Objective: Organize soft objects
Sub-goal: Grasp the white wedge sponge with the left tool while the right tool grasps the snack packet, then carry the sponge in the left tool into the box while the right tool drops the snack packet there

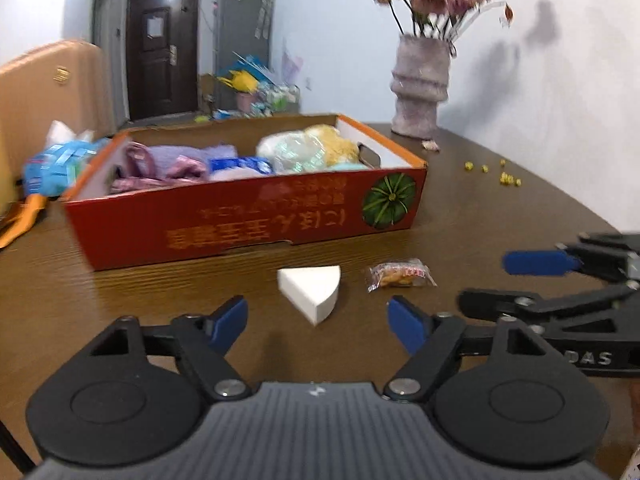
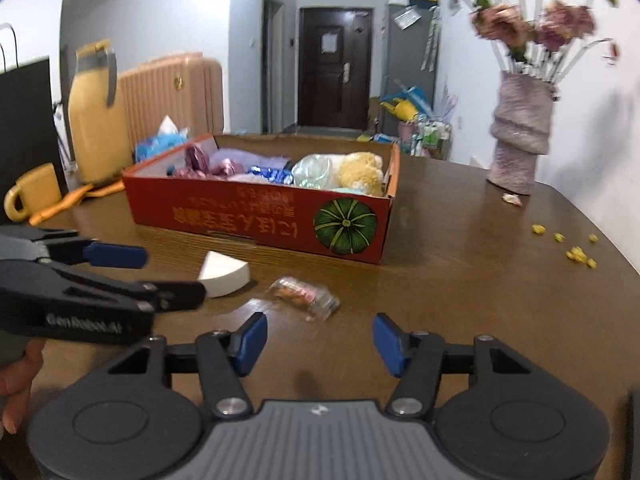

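We hold our left gripper (image 1: 316, 322) low and tilted downward, its blue pads (image 1: 229, 322) spread apart with nothing pressed between them. Our right gripper (image 2: 320, 338) sits just beside it at the same tilt, pads (image 2: 252, 342) parted, empty. A bare hand (image 2: 16, 384) grips the left handle.

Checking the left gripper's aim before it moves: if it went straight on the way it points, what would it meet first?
Most likely the white sponge wedge, lying just ahead between the open left gripper fingers, with the red box behind it. Depth is hard to judge.
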`<state>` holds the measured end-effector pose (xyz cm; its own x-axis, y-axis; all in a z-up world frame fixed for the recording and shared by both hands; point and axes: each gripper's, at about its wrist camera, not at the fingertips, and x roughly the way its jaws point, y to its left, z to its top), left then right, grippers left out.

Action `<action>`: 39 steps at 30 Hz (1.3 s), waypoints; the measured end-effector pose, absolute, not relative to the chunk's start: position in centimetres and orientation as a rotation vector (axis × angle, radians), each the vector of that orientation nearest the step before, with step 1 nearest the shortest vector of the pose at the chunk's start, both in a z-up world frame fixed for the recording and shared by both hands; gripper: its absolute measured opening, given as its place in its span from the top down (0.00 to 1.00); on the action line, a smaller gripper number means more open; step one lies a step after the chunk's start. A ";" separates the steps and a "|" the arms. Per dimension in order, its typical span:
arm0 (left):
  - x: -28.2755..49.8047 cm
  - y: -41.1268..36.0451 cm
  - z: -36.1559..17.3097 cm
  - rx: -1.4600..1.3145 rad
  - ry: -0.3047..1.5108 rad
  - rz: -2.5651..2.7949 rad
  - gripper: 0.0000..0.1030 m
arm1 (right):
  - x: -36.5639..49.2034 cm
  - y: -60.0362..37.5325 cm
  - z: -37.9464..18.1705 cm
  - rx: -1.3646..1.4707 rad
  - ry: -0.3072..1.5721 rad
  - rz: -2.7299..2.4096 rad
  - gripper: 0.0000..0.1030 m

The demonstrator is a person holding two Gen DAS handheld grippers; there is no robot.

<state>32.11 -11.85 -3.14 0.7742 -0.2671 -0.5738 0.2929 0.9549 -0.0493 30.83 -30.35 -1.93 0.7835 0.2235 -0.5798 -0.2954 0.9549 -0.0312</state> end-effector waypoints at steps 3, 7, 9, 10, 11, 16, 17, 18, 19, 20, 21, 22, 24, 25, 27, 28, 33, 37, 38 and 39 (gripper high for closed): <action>34.4 -12.3 -4.1 0.046 0.639 -0.306 0.37 | 34.2 -30.1 -2.9 -0.149 0.634 0.295 0.46; 36.5 -11.7 -4.9 0.026 0.666 -0.337 0.62 | 36.8 -29.4 -3.7 -0.152 0.648 0.354 0.47; 36.7 -11.5 -4.9 0.036 0.653 -0.348 0.64 | 37.8 -28.9 -4.2 -0.152 0.658 0.380 0.57; 36.8 -11.3 -4.9 0.036 0.650 -0.352 0.65 | 38.3 -28.7 -4.5 -0.151 0.669 0.389 0.66; 36.8 -11.2 -4.9 0.032 0.648 -0.351 0.66 | 38.5 -28.7 -4.7 -0.140 0.666 0.397 0.75; 35.9 -11.2 -4.2 0.055 0.615 -0.347 0.69 | 38.5 -29.0 -4.7 -0.070 0.668 0.402 0.85; 35.5 -11.2 -3.8 0.053 0.605 -0.349 0.70 | 38.2 -29.0 -4.6 -0.059 0.671 0.400 0.85; 35.0 -11.1 -3.4 0.047 0.595 -0.352 0.70 | 37.8 -29.1 -4.4 -0.049 0.669 0.399 0.85; 34.3 -10.9 -2.9 0.039 0.588 -0.352 0.70 | 37.2 -29.2 -4.0 -0.042 0.662 0.400 0.85; 33.5 -10.7 -2.5 0.030 0.579 -0.351 0.70 | 36.5 -29.3 -3.6 -0.032 0.651 0.398 0.85; 32.8 -10.5 -2.0 0.023 0.570 -0.350 0.70 | 35.8 -29.4 -3.1 -0.021 0.640 0.395 0.85; 31.8 -10.2 -1.5 0.016 0.558 -0.348 0.70 | 34.9 -29.5 -2.5 -0.011 0.629 0.393 0.85; 29.6 -9.6 -0.2 0.008 0.529 -0.341 0.70 | 32.8 -29.5 -1.3 0.004 0.601 0.393 0.85; 28.6 -9.3 0.3 0.008 0.516 -0.342 0.70 | 31.8 -29.6 -0.8 0.011 0.587 0.394 0.85; 26.1 -8.7 1.4 0.007 0.480 -0.353 0.70 | 29.3 -30.0 0.4 0.042 0.555 0.393 0.85; 24.8 -8.4 2.0 0.001 0.461 -0.357 0.70 | 27.9 -30.2 1.0 0.060 0.537 0.391 0.85; 19.7 -7.4 4.1 -0.009 0.395 -0.376 0.72 | 22.8 -29.9 3.0 0.077 0.478 0.397 0.85; 17.1 -7.1 5.0 -0.009 0.365 -0.377 0.73 | 19.9 -29.0 4.1 0.064 0.445 0.418 0.85; 16.5 -6.9 5.2 -0.012 0.356 -0.380 0.74 | 19.2 -28.7 4.3 0.061 0.437 0.422 0.85; 16.1 -6.8 5.3 -0.013 0.347 -0.379 0.74 | 18.8 -28.5 4.5 0.057 0.433 0.425 0.85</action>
